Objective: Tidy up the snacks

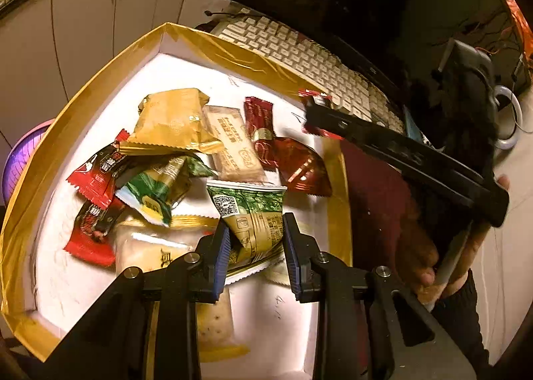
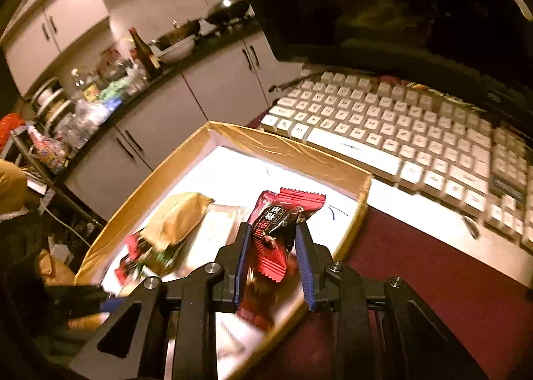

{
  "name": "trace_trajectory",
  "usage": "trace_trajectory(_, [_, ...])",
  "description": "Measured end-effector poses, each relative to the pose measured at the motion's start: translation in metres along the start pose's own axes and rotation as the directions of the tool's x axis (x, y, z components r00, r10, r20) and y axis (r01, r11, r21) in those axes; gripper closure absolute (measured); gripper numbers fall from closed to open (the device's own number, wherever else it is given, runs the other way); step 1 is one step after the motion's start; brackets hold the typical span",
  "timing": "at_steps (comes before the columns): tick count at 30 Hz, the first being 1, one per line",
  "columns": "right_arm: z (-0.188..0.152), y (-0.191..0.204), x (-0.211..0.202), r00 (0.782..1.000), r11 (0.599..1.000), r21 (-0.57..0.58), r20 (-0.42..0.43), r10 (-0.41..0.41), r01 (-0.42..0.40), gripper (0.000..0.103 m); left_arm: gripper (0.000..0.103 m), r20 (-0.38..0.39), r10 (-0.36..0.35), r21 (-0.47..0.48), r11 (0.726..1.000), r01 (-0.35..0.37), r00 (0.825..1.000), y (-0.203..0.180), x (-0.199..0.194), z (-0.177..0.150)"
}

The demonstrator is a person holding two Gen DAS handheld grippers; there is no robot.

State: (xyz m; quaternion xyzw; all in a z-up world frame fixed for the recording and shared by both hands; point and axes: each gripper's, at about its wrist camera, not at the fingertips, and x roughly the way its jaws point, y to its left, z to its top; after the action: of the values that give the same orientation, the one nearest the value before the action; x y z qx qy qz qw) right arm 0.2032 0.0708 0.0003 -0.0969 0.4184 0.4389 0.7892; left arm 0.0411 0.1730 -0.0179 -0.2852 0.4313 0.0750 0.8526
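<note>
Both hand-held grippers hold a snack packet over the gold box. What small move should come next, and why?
Probably lower the right hand-held gripper a little and open it: its red packet already hangs over the gold-rimmed box, near the other snacks. The left hand-held gripper holds a green packet.

Black plastic grippers (image 1: 256,248), 2 ribbed blue pads (image 1: 222,255) each, silver screws at the pivots; dark sleeve (image 1: 466,313) on the arm.

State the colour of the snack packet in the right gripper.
Red and black packet; right wrist view shows it best.
</note>
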Motion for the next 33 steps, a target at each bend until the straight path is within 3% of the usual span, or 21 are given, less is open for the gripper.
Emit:
trace_trajectory(5, [0.006,-0.003,0.030,0.996,0.998,0.009,-0.068,-0.059,0.060,0.076,0.076,-0.001,0.024,0.005,1.000,-0.024,1.000,0.000,0.004,0.003])
trace_trajectory(8, [0.004,-0.002,0.026,0.996,0.997,0.007,-0.049,-0.079,0.080,0.073,0.073,0.010,0.039,-0.009,0.999,-0.039,0.999,0.005,0.001,0.002])
trace_trajectory(12, [0.000,0.000,0.004,0.997,0.996,0.026,0.001,-0.080,0.080,0.055,0.059,0.034,0.062,-0.012,0.998,-0.061,0.998,0.002,-0.006,-0.003])
trace_trajectory(15, [-0.009,0.003,-0.024,0.996,0.996,0.053,0.047,-0.070,0.068,0.049,0.045,0.073,0.092,0.014,0.996,-0.093,0.993,-0.007,-0.012,-0.006])
trace_trajectory(17, [-0.019,0.007,-0.046,0.995,0.996,0.074,0.075,-0.065,0.059,0.049,0.044,0.106,0.130,0.024,0.991,-0.134,0.986,-0.015,-0.021,-0.010])
trace_trajectory(20, [-0.036,0.014,-0.069,0.995,0.992,0.125,0.092,-0.048,0.036,0.040,0.029,0.158,0.199,0.043,0.977,-0.208,0.967,-0.026,-0.035,-0.021])
trace_trajectory(23, [-0.062,0.020,-0.079,0.996,0.985,0.169,0.068,-0.053,0.041,0.040,0.028,0.177,0.246,0.102,0.959,-0.266,0.953,-0.038,-0.046,-0.033])
trace_trajectory(26, [-0.083,0.022,-0.089,0.998,0.977,0.215,0.063,-0.015,0.001,0.039,0.028,0.191,0.257,0.080,0.958,-0.276,0.947,-0.040,-0.055,-0.037])
trace_trajectory(29, [-0.094,0.023,-0.101,0.998,0.967,0.254,0.062,-0.009,-0.007,0.035,0.025,0.220,0.314,0.101,0.934,-0.342,0.924,-0.045,-0.061,-0.043])
trace_trajectory(30, [-0.096,0.025,-0.106,0.998,0.968,0.252,0.064,-0.001,-0.016,0.034,0.025,0.230,0.350,0.089,0.922,-0.377,0.908,-0.045,-0.062,-0.044])
trace_trajectory(33, [-0.097,0.032,-0.117,0.997,0.972,0.234,0.071,-0.008,-0.009,0.029,0.025,0.239,0.372,0.077,0.913,-0.400,0.897,-0.042,-0.064,-0.048])
